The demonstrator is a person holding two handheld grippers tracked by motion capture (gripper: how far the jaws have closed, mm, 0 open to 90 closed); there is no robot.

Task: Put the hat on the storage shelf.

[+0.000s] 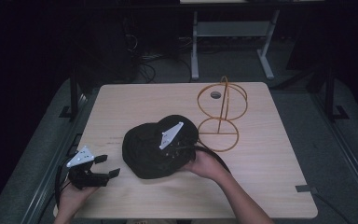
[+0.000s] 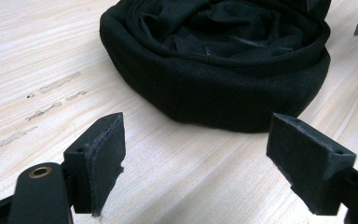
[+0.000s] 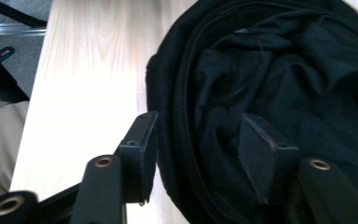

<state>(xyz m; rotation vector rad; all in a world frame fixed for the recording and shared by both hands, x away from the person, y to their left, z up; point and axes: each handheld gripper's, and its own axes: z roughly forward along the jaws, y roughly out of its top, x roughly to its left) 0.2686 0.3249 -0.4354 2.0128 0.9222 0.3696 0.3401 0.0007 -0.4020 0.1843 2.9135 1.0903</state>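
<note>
One claw is at work: the right claw (image 3: 193,154) straddles the rim of the black hat (image 1: 156,148) mid-counter (image 1: 270,158), not yet pinching. Left claw (image 2: 193,161) waits spread beside it. Lifting remains, likely toward the wire stand (image 1: 221,114).

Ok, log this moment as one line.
left tool: open, empty, short of black hat | right tool: straddling hat brim, one pad outside, one inside | wire stand: bare
</note>
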